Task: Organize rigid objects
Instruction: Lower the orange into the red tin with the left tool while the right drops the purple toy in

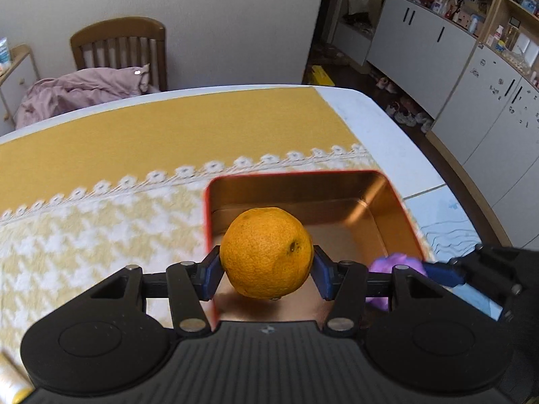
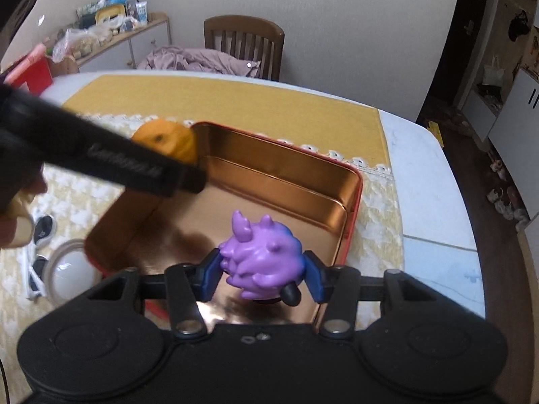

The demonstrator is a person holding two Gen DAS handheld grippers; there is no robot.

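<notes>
table [image 1: 380, 124] carries a yellow cloth [image 1: 168, 128] with a lace band, and on the cloth sits the open tin [image 1: 395, 202], red outside, copper inside, nothing lying on its floor yet that i can see.

left tool [image 1: 267, 266] pinches the orange [image 1: 266, 252], blue pads pressed on both flanks, fruit hanging over the tin's near-left part. in the right wrist view the orange [image 2: 165, 143] shows at the tin's [image 2: 353, 208] far-left corner, partly hidden by the left tool's black body.

right tool [image 2: 262, 269] pinches the purple toy [image 2: 259, 256], a spiky figure with a dark foot at the bottom, held over the near-right part of the tin. from the left wrist view the toy [image 1: 397, 262] peeks out just beside the tin's right wall.

off the tin to the left on the cloth: a round lid-like thing [image 2: 70, 272] and glasses [image 2: 38, 252].

step in hand, my read: both items going down into the tin. to do it well:
- lower each until it rests on the floor before releasing. the orange rolls, so set it against a wall or corner.
- keep the two tools to their own halves, they're close and could clash.
- toy goes foot-down if it's meant to stand. spikes may snag a pad, so spread fully, then lift straight up.
- don't knock the tin wall, it looks light and will slide on the cloth.
</notes>
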